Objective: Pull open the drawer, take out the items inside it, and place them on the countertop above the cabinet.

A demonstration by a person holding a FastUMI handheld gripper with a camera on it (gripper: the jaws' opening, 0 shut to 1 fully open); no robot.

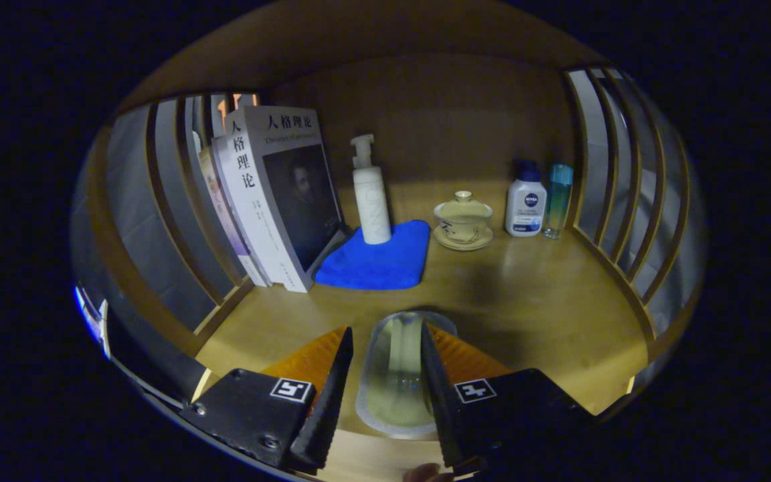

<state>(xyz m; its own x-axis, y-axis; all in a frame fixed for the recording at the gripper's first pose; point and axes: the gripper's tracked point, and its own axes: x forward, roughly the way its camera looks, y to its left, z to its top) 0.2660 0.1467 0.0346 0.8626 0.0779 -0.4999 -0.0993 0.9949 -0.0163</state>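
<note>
Gripper (385, 328): fingers clamped on a pale translucent sealed plastic packet (399, 385), lower middle of the frame.
Progress: packet's out of the drawer, I judge (release still to come), hovering over the wooden countertop (546, 314).
Left to do: set it down short of the folded blue cloth (375, 264).
Writing: upright paperback books (278, 194), upper left, show printed titles; white blue-capped bottle (526, 204) carries a label.

Pale sealed pouch (395, 375), upright, on countertop (546, 321)

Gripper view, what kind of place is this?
Likely a home-style wooden shelf nook: books, toiletry bottles and a lidded teacup stand on the countertop. The gripper holds a clear packet between its jaws.
</note>
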